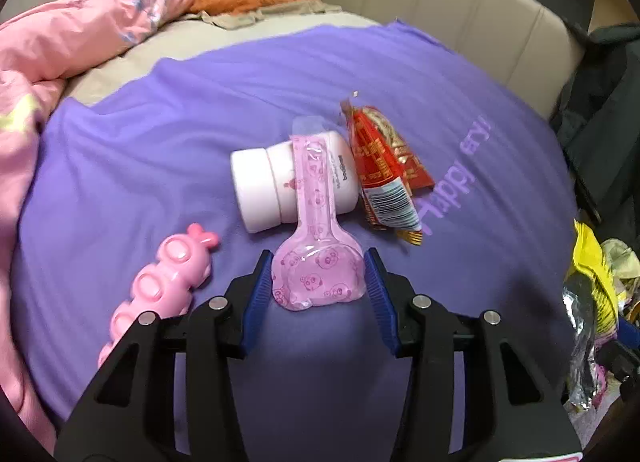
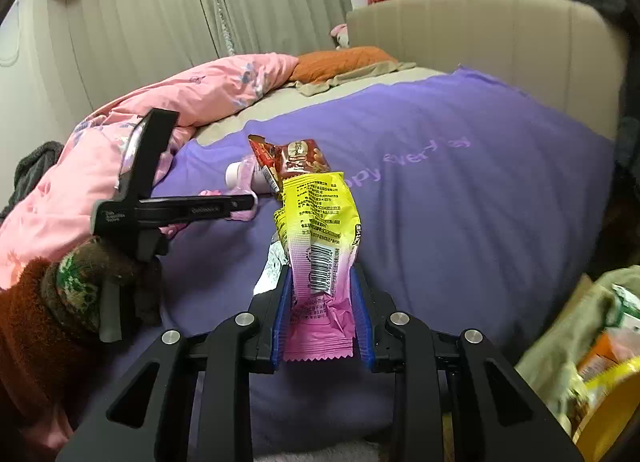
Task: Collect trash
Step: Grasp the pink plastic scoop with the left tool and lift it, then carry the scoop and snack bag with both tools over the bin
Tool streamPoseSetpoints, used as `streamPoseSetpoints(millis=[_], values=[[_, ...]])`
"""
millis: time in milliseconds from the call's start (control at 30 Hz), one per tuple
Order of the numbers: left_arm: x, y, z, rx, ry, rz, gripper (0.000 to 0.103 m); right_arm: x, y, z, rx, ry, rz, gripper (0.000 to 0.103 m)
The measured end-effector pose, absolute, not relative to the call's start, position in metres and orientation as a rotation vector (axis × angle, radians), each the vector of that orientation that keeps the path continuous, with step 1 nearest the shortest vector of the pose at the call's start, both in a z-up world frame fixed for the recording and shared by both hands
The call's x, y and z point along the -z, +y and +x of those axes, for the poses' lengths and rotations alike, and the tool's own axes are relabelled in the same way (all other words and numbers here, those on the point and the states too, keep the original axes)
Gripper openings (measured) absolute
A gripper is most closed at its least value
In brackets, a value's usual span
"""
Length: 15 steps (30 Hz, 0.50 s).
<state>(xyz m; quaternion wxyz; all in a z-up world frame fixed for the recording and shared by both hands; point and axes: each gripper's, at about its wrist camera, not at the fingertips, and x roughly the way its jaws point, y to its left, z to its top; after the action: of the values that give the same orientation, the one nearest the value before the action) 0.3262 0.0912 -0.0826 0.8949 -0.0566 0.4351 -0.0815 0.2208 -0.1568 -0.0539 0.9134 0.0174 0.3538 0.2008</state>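
Right gripper (image 2: pixel 322 318): nearest to its camera, its blue pads are closed on the crumpled pink end of a yellow and pink snack wrapper (image 2: pixel 316 230), which stands up and flops forward above the purple blanket (image 2: pixel 480 222).
Risk there: the hold is on a thin, slippery end; the wrapper could slide out if it is swung.
Left gripper (image 1: pixel 318 274): about half open, its jaws stand on either side of the wide end of a pink spoon-shaped packet (image 1: pixel 316 262); the left pad looks to touch its edge, the right pad stands just clear, so I judge nothing is gripped yet.
Risk there: the soft film could buckle or squirt forward as the pads meet.
Pink toy (image 1: pixel 160 286): just beside the left jaw; a wide approach could nudge it.
White jar (image 1: pixel 276 186): lies on its side under the packet's narrow end; lifting the packet could roll it.
Red wrapper (image 1: pixel 384 170): leans against the jar and could topple with it.
Trash bag (image 2: pixel 580 342): at the right edge, partly seen.
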Motion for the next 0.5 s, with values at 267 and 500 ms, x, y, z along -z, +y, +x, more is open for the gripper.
streamPoseSetpoints(millis=[267,500], values=[[0.02,0.086,0.262,0.203,0.797,-0.095,0.044,0.042,-0.166,0.196,-0.386,0.701,0.035,0.028],[-0.049,0.031,0.208,0.272,0.652,-0.005,0.044,0.0,-0.19,0.16,-0.344,0.57,0.015,0.028]])
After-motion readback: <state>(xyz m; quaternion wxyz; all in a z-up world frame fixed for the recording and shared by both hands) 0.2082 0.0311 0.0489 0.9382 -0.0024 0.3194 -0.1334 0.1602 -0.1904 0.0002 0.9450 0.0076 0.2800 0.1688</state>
